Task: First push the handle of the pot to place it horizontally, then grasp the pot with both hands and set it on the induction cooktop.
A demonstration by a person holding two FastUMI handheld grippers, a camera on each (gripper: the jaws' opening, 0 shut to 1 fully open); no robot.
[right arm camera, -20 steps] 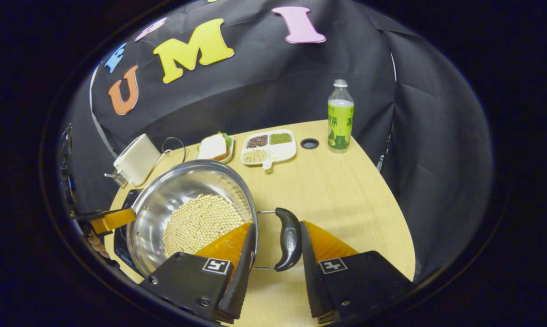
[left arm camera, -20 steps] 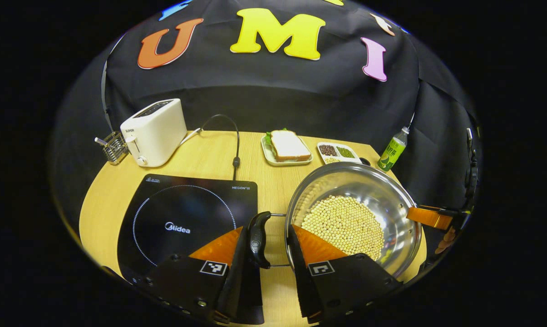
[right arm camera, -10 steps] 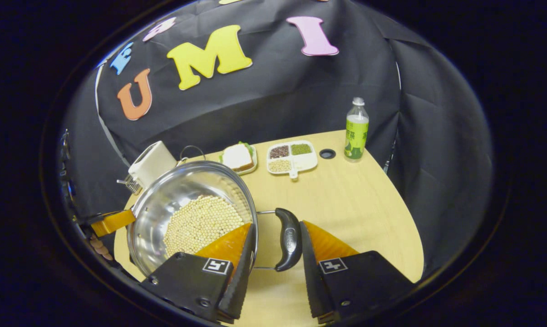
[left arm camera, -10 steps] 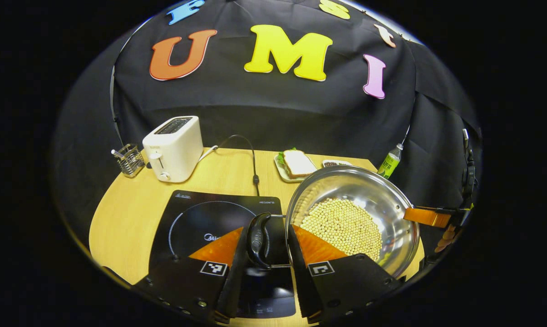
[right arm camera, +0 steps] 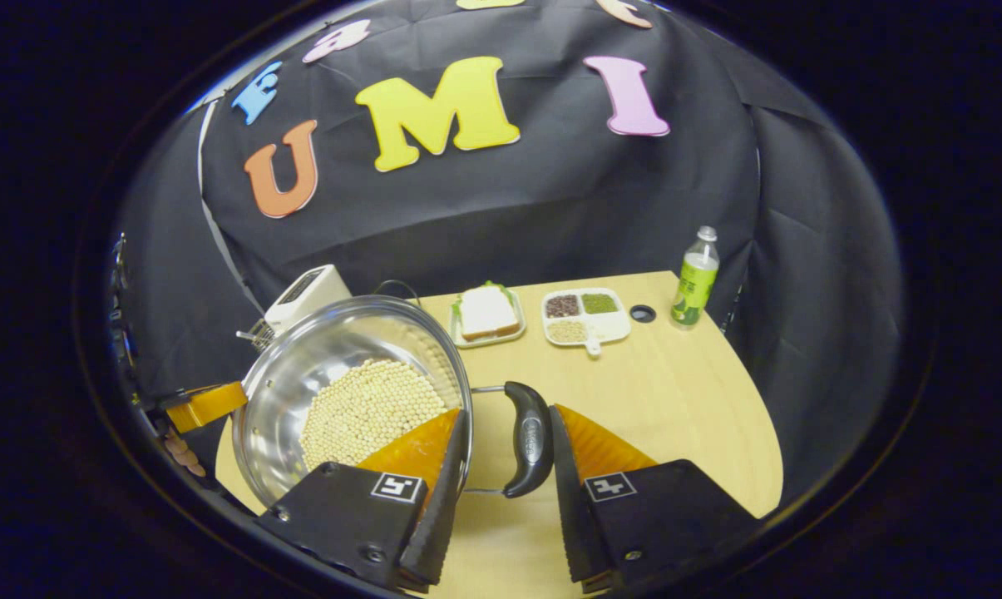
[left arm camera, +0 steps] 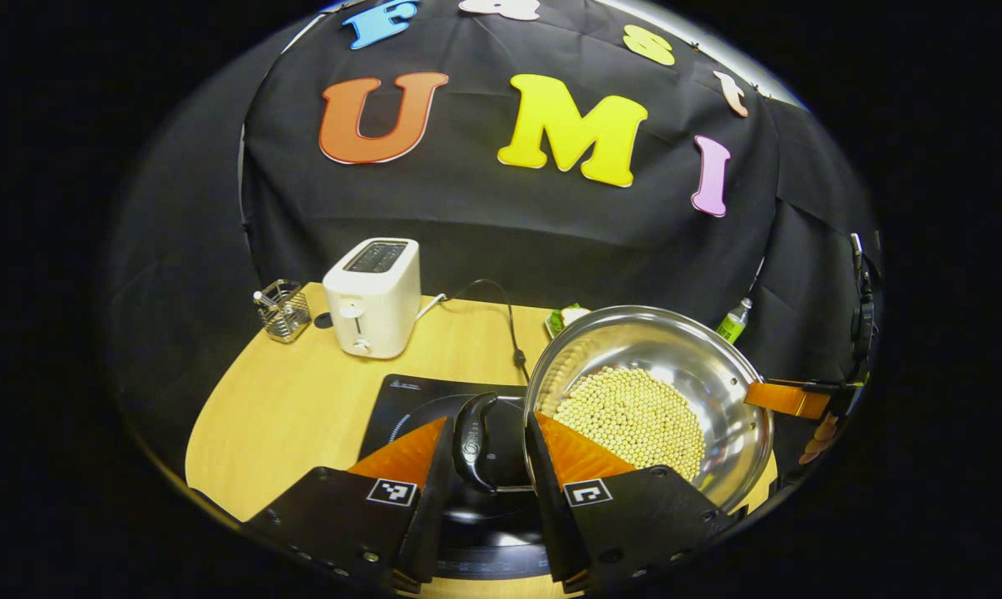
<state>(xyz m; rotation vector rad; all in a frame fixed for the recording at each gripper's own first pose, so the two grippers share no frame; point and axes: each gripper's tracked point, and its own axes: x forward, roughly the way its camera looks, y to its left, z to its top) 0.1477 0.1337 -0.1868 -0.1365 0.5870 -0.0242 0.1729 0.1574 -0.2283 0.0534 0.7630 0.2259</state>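
Looking along your left gripper point(left arm camera: 490, 466), you had its two black fingers spread, one on each side of one black curved pot handle point(left arm camera: 470, 443); whether both pressed on it could not be told. Just right of your right finger sat one round, shiny steel pot point(left arm camera: 717, 366), its floor covered by a single layer of small pale round beans point(left arm camera: 629, 416). Under and ahead of the fingers lay one flat, glossy black induction cooktop point(left arm camera: 409, 398), with the handle above it. Beyond the pot's far rim, one orange finger of your right gripper point(left arm camera: 783, 399) reached in from the right. Farther ahead to the left stood one boxy white toaster point(left arm camera: 373, 297) and one small wire basket point(left arm camera: 283, 310), both on the pale wooden table point(left arm camera: 284, 408). One green bottle point(left arm camera: 733, 320) peeked past the pot's right side.

Looking along your right gripper point(right arm camera: 505, 470), its two fingers likewise stood apart around the second black handle point(right arm camera: 527, 438), contact on both sides unclear. The pot point(right arm camera: 301, 366) lay just left of your left finger. Well ahead you had one sandwich on a plate point(right arm camera: 486, 314), one white divided dish point(right arm camera: 588, 316) with three fillings, and the bottle point(right arm camera: 693, 279).
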